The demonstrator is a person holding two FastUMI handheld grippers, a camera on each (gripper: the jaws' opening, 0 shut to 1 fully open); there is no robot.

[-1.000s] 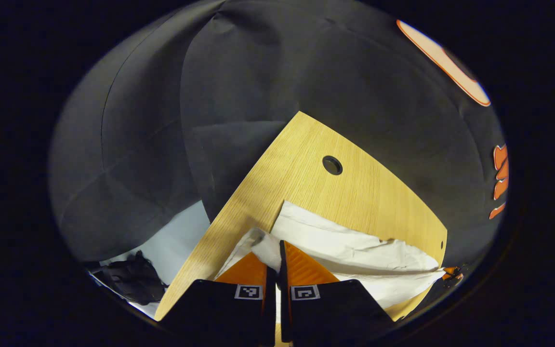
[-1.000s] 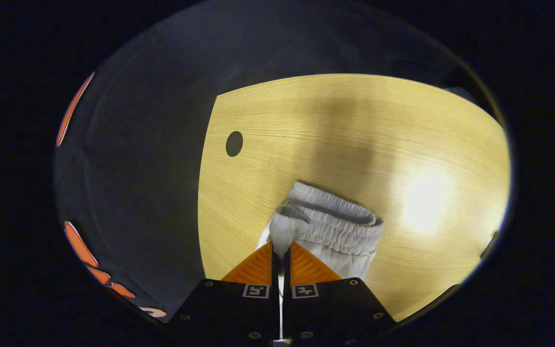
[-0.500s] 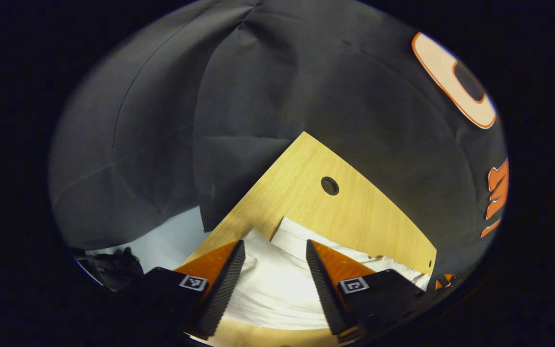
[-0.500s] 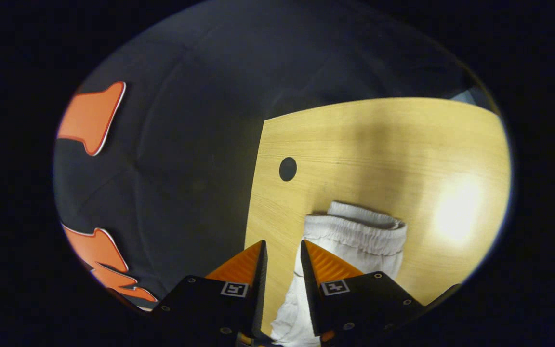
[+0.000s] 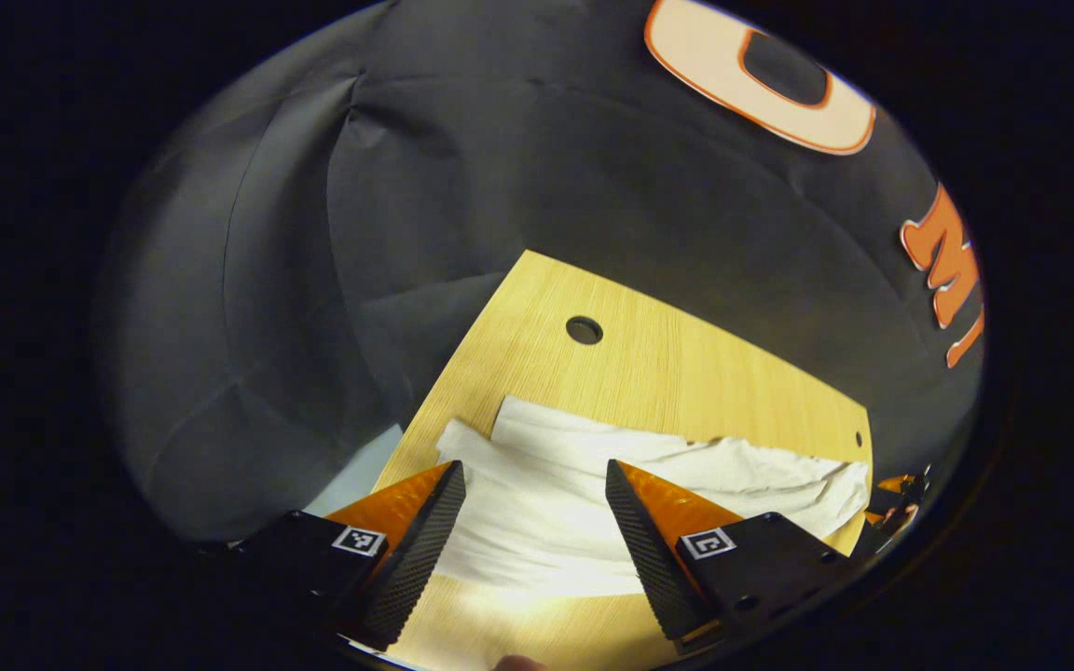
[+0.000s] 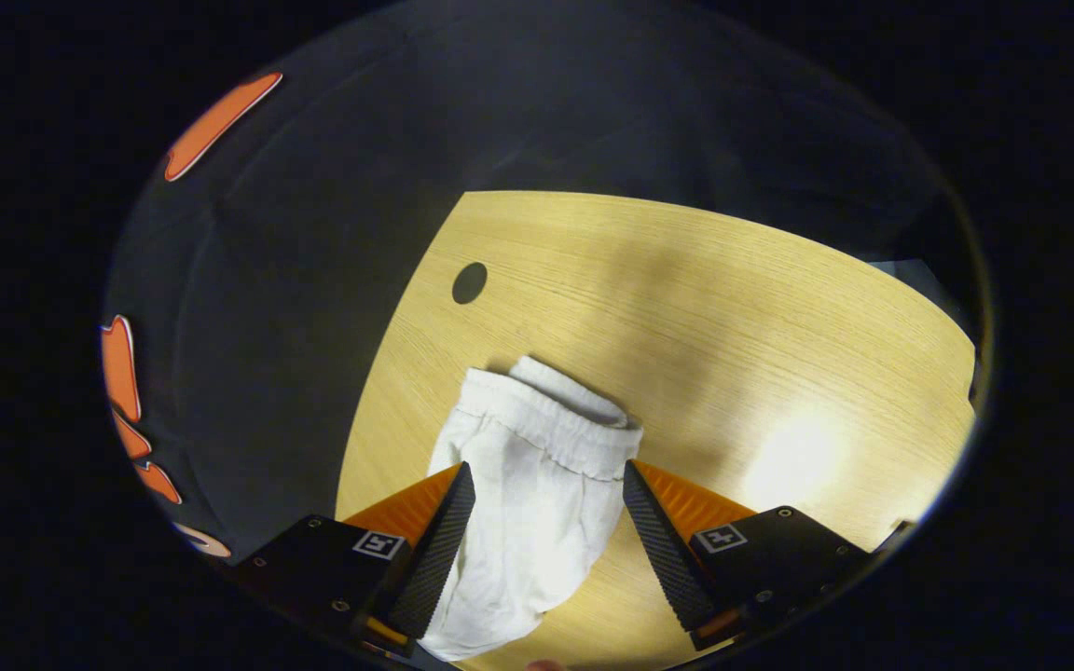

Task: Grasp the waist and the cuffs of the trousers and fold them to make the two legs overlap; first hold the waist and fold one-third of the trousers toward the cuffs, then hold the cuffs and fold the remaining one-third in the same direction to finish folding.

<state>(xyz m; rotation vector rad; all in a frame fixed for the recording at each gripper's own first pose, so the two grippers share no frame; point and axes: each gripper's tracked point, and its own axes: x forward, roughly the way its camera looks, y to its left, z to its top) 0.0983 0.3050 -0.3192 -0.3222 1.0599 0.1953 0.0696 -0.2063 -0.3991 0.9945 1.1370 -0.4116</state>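
Note:
White trousers (image 5: pixel 612 466) lie flat on the wooden table (image 5: pixel 649 363), folded lengthwise so one leg rests on the other. In the left gripper view the cuff ends (image 5: pixel 490 438) sit just beyond my left gripper (image 5: pixel 535 480), which is open and hovers above the cloth without touching it. In the right gripper view the elastic waistband (image 6: pixel 556 410) lies ahead of my right gripper (image 6: pixel 548 480), open as well, its fingers spread to either side of the fabric (image 6: pixel 528 531). The other gripper (image 5: pixel 896 499) peeks in at the far right edge of the left gripper view.
Round cable holes (image 5: pixel 584 329) (image 6: pixel 469 282) pierce the tabletop near its far edge. Black cloth walls stand close behind the table. A pale floor patch (image 5: pixel 360 471) shows past the table's left corner. Bare wood (image 6: pixel 779 335) stretches to the right of the waistband.
Both grippers let go of the trousers and opened wide, then drew back and rose a little. The cuffs and waistband now rest flat on the table.

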